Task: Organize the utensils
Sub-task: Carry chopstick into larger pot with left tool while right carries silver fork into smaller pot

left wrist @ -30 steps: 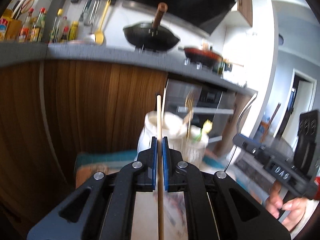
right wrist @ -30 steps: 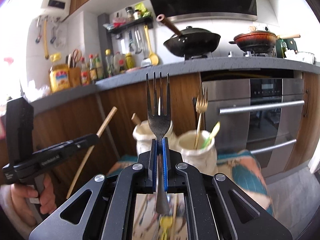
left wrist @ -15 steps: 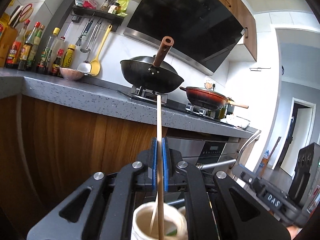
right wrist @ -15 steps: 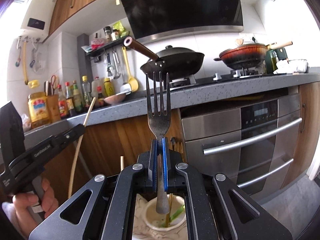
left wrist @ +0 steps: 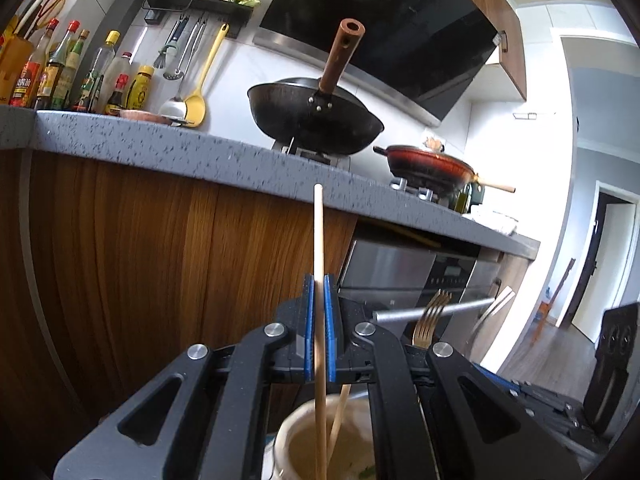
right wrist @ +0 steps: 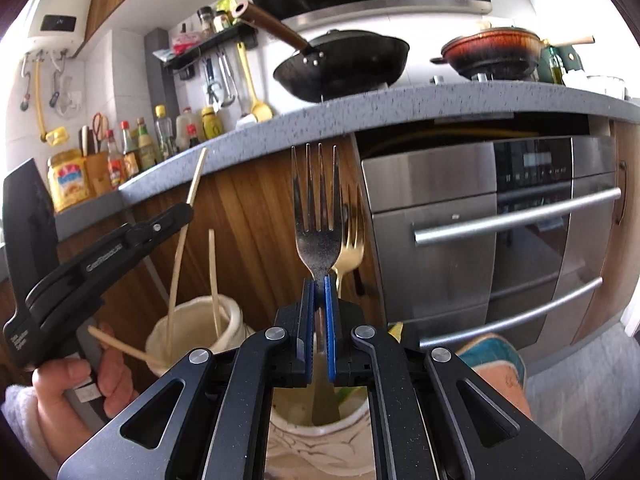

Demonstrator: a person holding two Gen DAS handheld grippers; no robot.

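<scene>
L gripper [left wrist: 318, 328] is clamped on a chopstick [left wrist: 319, 248], lower end inside the left cream jar [right wrist: 192, 320] w/ another chopstick. R gripper [right wrist: 319, 320] is clamped on a steel fork [right wrist: 317, 216], handle over the near jar [right wrist: 320, 432], gold fork beside it. Risk: letting go off-centre, handle catches the rim, jar tips. Writing on L gripper's side is too blurred to read.

Each gripper was matte black, with cut-out triangular openings in its linkage arms, round silver pivot screws and thin blue pads [left wrist: 329, 332] lining the fingers. The left gripper [right wrist: 188, 211] bore white lettering along its side. The person's left hand [right wrist: 76, 384] emerged from a white, fleecy sleeve [right wrist: 24, 420].
</scene>
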